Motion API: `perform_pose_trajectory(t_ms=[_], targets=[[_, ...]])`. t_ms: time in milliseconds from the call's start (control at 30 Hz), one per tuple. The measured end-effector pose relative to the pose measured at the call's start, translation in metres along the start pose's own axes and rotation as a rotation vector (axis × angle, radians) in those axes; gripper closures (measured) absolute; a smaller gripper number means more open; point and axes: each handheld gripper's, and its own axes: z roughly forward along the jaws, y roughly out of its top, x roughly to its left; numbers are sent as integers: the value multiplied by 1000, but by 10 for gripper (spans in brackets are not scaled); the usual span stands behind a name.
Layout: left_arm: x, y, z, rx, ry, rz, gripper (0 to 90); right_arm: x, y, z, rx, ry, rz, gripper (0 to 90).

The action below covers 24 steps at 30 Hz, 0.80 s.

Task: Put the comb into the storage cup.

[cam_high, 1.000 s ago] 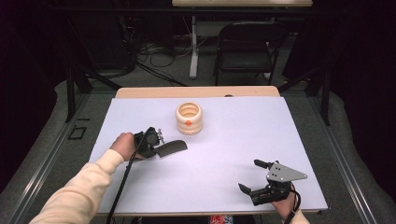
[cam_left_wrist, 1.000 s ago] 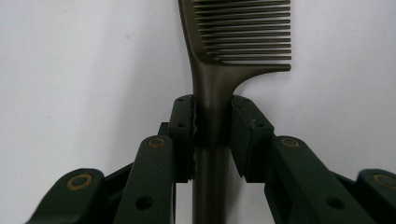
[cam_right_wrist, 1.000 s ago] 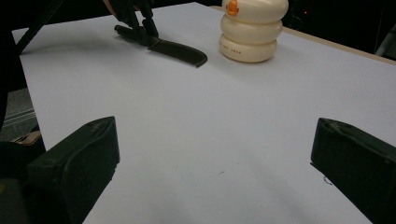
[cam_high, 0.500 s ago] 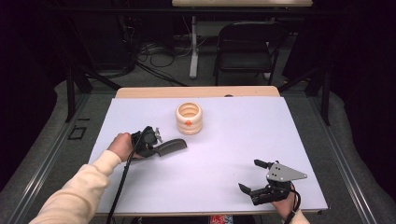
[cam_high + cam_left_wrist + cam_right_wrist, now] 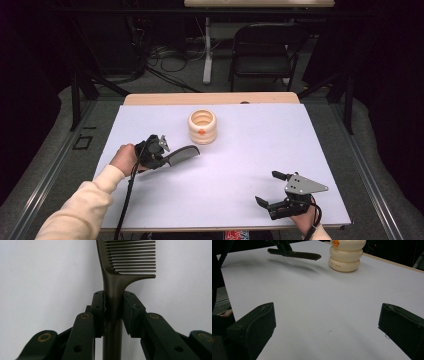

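Note:
A dark brown comb (image 5: 180, 155) is held by its handle a little above the white table, teeth end pointing right toward the cup. My left gripper (image 5: 159, 151) is shut on that handle; in the left gripper view the pads (image 5: 99, 307) press both sides of the comb (image 5: 117, 282). A cream ribbed cup (image 5: 202, 126) with an orange mark stands upright behind the comb; it also shows in the right gripper view as the cup (image 5: 347, 255) beside the comb (image 5: 297, 254). My right gripper (image 5: 272, 189) rests near the table's front right, its jaws wide apart and nothing between them.
The white table sheet (image 5: 235, 165) ends in a wooden strip at the back. A black folding chair (image 5: 265, 52), a table leg and cables stand on the floor behind. Black frame rails run along both sides.
The left hand has lifted and shifted the comb slightly; its tip now points a little more up-right toward the cup. The right gripper has stayed put.

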Motion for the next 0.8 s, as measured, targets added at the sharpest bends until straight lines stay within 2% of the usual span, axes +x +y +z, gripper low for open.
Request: perform_pose_trajectory(t_ms=[367,800], targets=[[-3,-3,-9,-28,8,-22,727,0,0,0,1,1,0,4],[-6,-11,-19,-101,13,-84,727,0,0,0,0,-3,-2,4]])
